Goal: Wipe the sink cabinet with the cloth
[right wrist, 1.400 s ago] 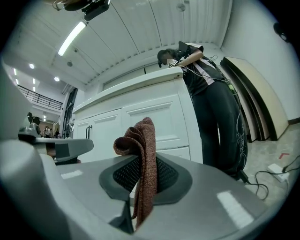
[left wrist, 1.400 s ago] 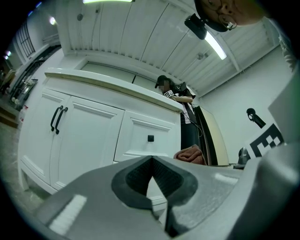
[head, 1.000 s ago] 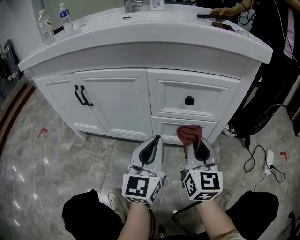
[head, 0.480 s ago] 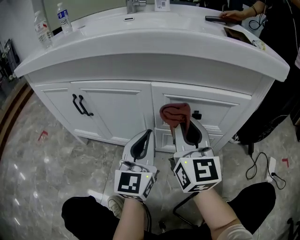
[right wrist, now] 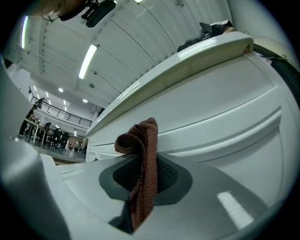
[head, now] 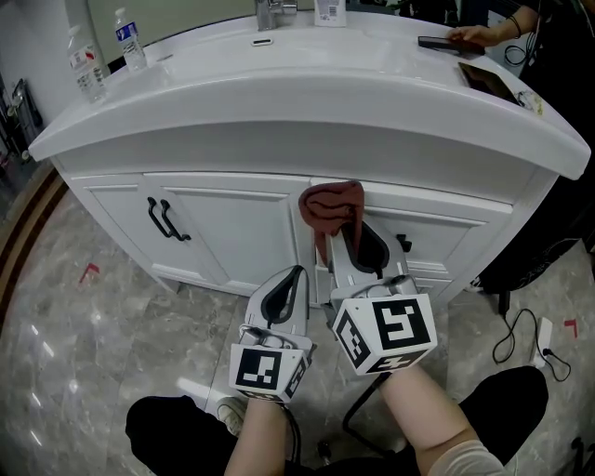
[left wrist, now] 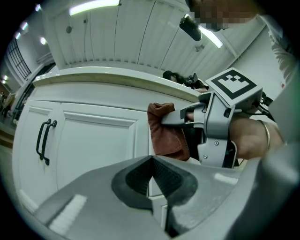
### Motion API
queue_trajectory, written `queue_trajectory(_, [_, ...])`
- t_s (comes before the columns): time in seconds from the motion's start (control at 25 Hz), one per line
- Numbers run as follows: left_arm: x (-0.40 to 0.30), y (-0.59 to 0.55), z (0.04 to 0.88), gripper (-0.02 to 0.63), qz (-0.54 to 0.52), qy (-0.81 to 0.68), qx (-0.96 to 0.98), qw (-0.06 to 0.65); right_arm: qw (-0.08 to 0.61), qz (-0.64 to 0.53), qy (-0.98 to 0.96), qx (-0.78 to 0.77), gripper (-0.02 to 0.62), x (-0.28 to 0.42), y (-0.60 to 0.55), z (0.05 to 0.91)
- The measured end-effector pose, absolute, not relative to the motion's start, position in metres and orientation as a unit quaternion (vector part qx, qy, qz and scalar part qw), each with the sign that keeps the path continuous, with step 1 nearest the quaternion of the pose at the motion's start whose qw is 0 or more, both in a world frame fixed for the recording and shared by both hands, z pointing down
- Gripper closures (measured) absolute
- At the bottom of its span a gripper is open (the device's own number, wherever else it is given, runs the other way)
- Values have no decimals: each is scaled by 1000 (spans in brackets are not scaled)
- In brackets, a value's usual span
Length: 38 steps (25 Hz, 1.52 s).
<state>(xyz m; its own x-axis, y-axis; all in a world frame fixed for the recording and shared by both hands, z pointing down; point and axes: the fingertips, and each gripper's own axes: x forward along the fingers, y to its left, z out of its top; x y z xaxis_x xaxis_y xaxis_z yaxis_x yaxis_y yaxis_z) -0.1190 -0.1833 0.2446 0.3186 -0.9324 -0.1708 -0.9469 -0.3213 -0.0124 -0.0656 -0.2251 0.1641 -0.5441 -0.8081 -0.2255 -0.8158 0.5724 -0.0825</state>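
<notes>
The white sink cabinet (head: 232,223) fills the upper head view, with a curved countertop (head: 307,102) above its doors and drawers. A rust-brown cloth (head: 331,210) is pinched in my right gripper (head: 346,238), which is shut on it and held up against the top drawer front just under the countertop. The cloth (right wrist: 143,159) hangs folded between the jaws in the right gripper view. My left gripper (head: 284,296) is lower and to the left, shut with nothing in it, short of the cabinet. In the left gripper view the cloth (left wrist: 166,131) shows beside the right gripper.
Two black door handles (head: 167,219) sit on the left door, a black drawer knob (head: 403,244) right of the cloth. Water bottles (head: 130,37) stand on the counter's left, a faucet (head: 271,13) at the back. A person's hand (head: 474,35) rests far right. A cable (head: 521,325) lies on the floor.
My right gripper has carried the cloth up and left, from the lower drawer to the top drawer front under the countertop. The left gripper has hardly moved.
</notes>
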Motion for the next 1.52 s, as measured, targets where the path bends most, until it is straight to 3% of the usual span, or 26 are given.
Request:
queue_trajectory(0.68, [-79,-181,246,606,92,553,-827,41,82,36,847,-525,508,22,-226,177])
queue_trajectory(1.52, [-27,-172,249,606,92,519,-849,29,88,28,769,-632,508,155,-214,173])
